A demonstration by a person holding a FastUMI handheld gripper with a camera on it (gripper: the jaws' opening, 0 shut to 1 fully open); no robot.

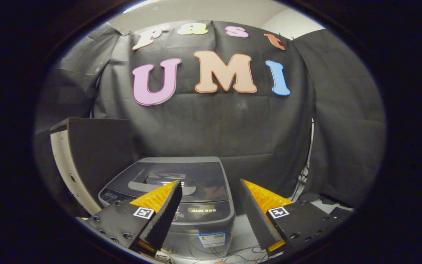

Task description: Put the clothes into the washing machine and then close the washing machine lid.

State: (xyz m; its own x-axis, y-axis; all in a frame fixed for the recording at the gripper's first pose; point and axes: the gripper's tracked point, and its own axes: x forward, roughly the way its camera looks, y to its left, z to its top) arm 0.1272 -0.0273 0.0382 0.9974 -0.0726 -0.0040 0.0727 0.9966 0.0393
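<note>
A grey top-loading washing machine (181, 198) stands against the booth's black cloth wall, its dark, glossy lid (196, 176) down flat over the tub. The gripper (209, 198) hangs in front of and above it, fingers spread wide with nothing between them. The left finger (159, 216) crosses the machine's control strip and front corner, hiding part of both. The right finger (258, 216) sits off the machine's right side, over a pale floor where thin cables (240, 253) trail. The lid's reflections blur what lies under it. A dark panel with a pale edge (86, 157) leans beside the machine on its left. The machine's base is cut off below the fingers.
</note>
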